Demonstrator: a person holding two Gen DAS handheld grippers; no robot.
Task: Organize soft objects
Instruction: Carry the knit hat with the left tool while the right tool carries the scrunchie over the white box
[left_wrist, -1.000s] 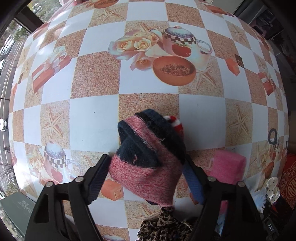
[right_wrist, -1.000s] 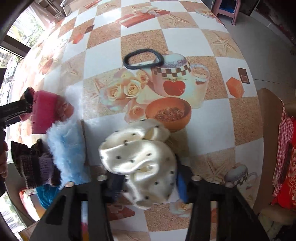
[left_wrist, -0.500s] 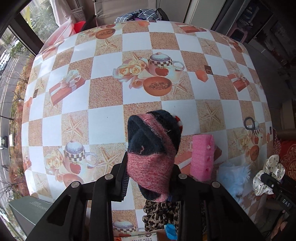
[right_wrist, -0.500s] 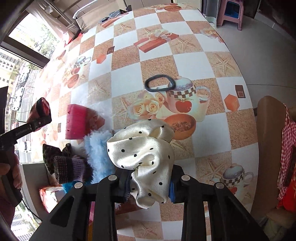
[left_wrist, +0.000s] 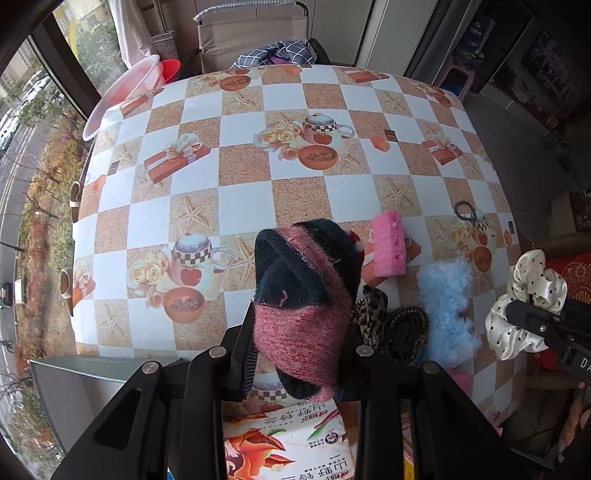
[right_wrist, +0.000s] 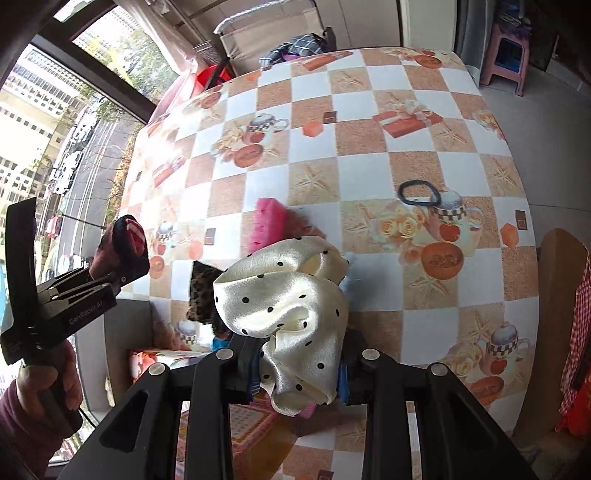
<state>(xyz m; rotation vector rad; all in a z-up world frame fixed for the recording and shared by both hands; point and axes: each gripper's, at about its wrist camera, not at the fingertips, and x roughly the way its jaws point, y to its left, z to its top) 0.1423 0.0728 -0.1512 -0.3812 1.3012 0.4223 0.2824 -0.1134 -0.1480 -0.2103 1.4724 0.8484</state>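
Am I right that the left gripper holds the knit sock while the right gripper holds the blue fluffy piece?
Not quite. The left gripper does hold the knit sock, but the right wrist view shows the right gripper clamping a cream polka-dot scrunchie; the blue fluffy piece lies on the table.

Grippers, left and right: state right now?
Left gripper: shut on the pink-and-navy knit piece.
Right gripper: shut on the cream polka-dot scrunchie.
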